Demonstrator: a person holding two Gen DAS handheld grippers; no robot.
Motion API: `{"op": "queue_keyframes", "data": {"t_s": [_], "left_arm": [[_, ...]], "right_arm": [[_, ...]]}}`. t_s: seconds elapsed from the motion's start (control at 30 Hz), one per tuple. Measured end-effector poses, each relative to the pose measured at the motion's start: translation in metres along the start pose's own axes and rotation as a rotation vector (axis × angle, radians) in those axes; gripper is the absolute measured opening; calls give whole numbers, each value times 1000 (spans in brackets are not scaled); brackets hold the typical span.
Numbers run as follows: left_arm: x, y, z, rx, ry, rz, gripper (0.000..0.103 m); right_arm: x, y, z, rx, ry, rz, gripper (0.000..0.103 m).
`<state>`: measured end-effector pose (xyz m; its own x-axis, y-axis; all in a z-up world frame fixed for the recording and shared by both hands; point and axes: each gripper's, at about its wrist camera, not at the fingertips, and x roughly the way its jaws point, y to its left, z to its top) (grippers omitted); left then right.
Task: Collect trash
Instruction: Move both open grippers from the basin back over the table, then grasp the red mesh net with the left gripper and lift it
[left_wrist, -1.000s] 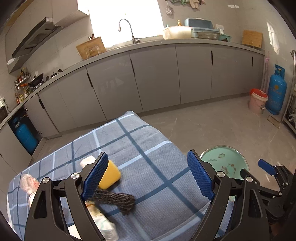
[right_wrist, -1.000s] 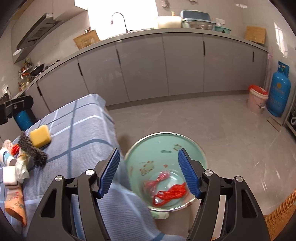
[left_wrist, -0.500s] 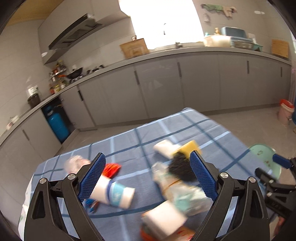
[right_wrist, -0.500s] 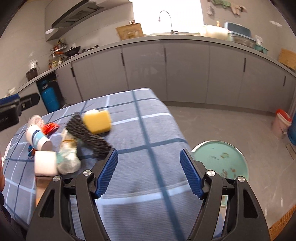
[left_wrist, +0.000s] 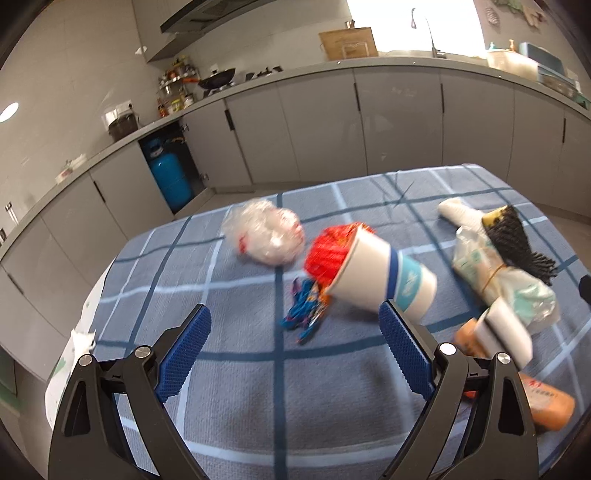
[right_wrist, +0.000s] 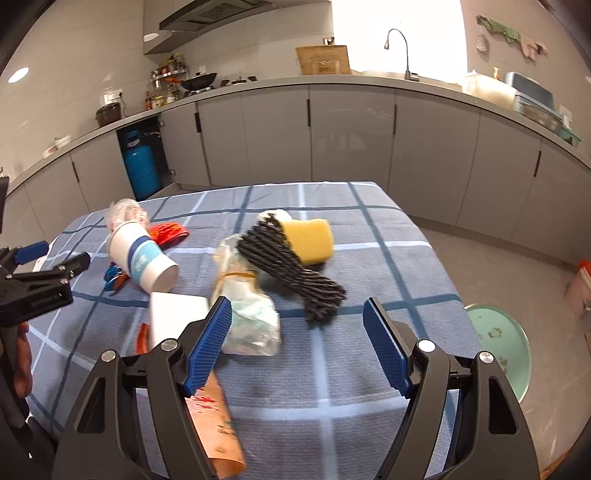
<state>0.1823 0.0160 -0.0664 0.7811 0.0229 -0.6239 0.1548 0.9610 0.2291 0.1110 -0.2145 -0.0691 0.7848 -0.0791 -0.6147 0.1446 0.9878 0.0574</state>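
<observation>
Grey kitchen cabinets (right_wrist: 351, 140) back a table (right_wrist: 369, 229) under blue checked cloth, strewn with trash: a tipped cup (left_wrist: 376, 277), red wrapper (left_wrist: 327, 251), crumpled plastic (left_wrist: 266, 234), black mesh (right_wrist: 291, 266) and yellow sponge (right_wrist: 312, 240). Left claw (left_wrist: 291, 354) and right claw (right_wrist: 297, 343) hover spread wide, empty. A green bin (right_wrist: 498, 343) sits on the floor.

On the table (right_wrist: 369, 229) — one paper cup (right_wrist: 142, 254); one yellow sponge (right_wrist: 310, 236); one black mesh scrubber (right_wrist: 291, 269); one clear crumpled bag (left_wrist: 264, 234); one red wrapper (left_wrist: 327, 251); one blue wrapper (left_wrist: 303, 310); one banded plastic bag (right_wrist: 243, 295); one white block (right_wrist: 177, 314); one orange packet (right_wrist: 216, 417). On the floor — one green basin (right_wrist: 498, 336). Gas cylinders: one (right_wrist: 142, 171). Tongs: two, left (left_wrist: 291, 356) and right (right_wrist: 299, 345).
</observation>
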Motion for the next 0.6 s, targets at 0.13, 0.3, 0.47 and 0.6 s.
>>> {"op": "queue_keyframes", "data": {"t_s": [0.13,0.3,0.47,0.6], "left_arm": [[7,12,-17,-14,30,7,91],[13,15,-28,-25,60,4,91],[13,18,-23,-39,46,-14,91],[10,21,-1,-46,-37,-39,91]], "right_arm": [[1,22,-5,-45,25,24,74],[2,37,-20,-75,70,36,74],[3,45,-20,-92,68,39,74],[6,53,-13,-100,50,67,76]]}}
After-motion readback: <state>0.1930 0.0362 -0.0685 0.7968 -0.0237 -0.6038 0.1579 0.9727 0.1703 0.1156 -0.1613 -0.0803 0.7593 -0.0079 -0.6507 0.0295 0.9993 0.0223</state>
